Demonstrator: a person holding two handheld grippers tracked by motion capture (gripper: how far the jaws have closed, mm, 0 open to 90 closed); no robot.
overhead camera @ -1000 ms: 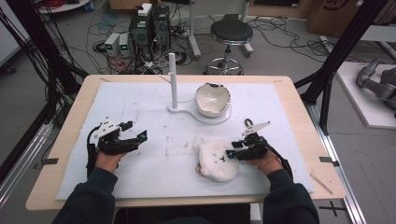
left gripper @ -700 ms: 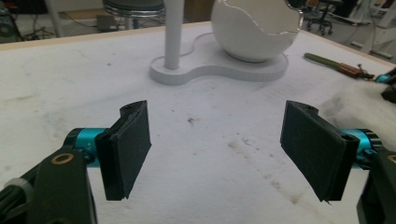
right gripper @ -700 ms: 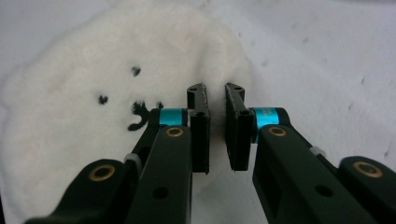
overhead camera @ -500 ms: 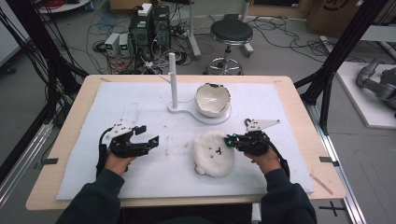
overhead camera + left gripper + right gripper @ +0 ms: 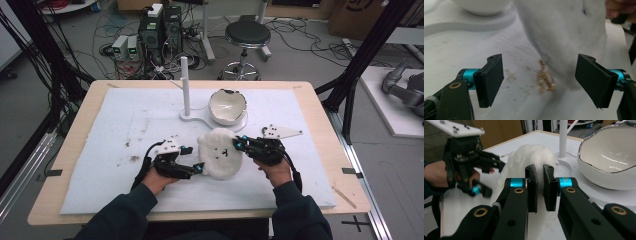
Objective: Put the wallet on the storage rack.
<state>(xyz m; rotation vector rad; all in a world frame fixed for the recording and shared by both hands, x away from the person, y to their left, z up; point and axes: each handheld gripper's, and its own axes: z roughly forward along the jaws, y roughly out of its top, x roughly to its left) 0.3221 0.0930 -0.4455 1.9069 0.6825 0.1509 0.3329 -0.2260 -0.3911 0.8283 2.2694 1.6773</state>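
A: Near the tabletop's front edge, the right gripper (image 5: 241,145) is clenched on the fluffy cloth's (image 5: 220,154) edge, holding it lifted; the left gripper (image 5: 196,167) gapes wide just beside its other side, gripping nothing.

B: Risk?

A: I'd judge the thin pinch could slip. Farther back, toward the rear edge, the bowl (image 5: 227,106) and post (image 5: 185,86) sit close; a swing could clip them.

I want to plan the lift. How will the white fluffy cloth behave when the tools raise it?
The fluffy cloth probably flops: it hangs in soft folds below the right tool, whose jaws pinch its edge. It looks light, since one pinch holds part of it up. The open left tool may help support the sagging side.
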